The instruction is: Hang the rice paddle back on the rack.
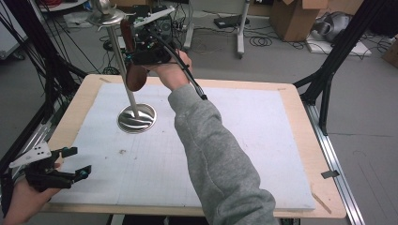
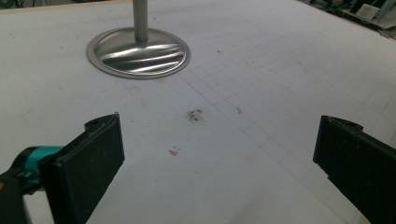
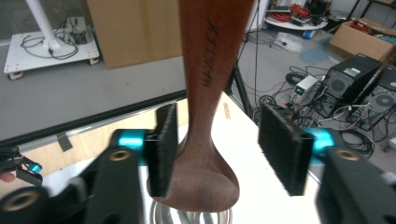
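A metal stand rises on a thin pole [image 1: 121, 65] from its round base [image 1: 136, 118] [image 2: 138, 52] at the left of the white mat. From the top of the stand [image 1: 105, 16] hangs a brown wooden spoon [image 1: 136, 77] [image 3: 210, 70], bowl end down. My right gripper [image 1: 137, 52] [image 3: 217, 140] is raised beside the pole, its jaws on either side of the spoon's neck. A clear gap shows at one pad [image 3: 280, 144]. My left gripper [image 1: 80, 162] [image 2: 217, 154] rests low at the mat's near left corner, open, with nothing between its jaws.
The white mat [image 1: 263, 140] lies on a wooden board [image 1: 324, 187] with black frame posts [image 1: 328, 70] beside it. Cardboard boxes [image 1: 293, 16], cables and computer cases [image 3: 348, 79] sit on the floor beyond the table. A small dark stain [image 2: 195, 115] marks the mat.
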The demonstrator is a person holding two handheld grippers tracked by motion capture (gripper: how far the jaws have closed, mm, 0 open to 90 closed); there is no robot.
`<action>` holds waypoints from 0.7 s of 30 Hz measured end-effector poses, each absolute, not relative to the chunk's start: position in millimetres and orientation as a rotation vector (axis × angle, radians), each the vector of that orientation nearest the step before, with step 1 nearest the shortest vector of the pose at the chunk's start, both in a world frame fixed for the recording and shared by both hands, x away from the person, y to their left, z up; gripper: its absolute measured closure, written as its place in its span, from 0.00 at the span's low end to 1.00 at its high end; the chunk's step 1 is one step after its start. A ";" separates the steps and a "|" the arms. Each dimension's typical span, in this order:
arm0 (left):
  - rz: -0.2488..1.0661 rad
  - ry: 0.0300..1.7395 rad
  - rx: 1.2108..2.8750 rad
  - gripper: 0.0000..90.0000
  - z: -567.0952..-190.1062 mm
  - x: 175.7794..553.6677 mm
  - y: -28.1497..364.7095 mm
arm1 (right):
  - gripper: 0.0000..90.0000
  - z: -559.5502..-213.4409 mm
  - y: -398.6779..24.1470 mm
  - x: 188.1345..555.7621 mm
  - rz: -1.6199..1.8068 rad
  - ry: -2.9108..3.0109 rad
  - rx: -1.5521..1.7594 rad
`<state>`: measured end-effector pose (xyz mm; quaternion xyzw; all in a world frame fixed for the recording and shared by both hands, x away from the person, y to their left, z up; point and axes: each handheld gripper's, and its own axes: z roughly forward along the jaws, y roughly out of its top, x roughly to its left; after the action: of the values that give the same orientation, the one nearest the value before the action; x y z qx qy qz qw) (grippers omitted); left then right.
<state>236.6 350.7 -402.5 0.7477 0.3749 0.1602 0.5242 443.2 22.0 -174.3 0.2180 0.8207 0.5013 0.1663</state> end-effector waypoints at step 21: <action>0.373 0.887 1.801 0.03 -404.1 245.7 343.4 | 0.02 -194.1 -2.6 441.3 1.394 2.331 0.615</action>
<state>245.7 343.4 -404.1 0.7522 0.3702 0.1556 0.5225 441.3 -2.6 -194.1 0.2173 0.8238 0.4926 0.1774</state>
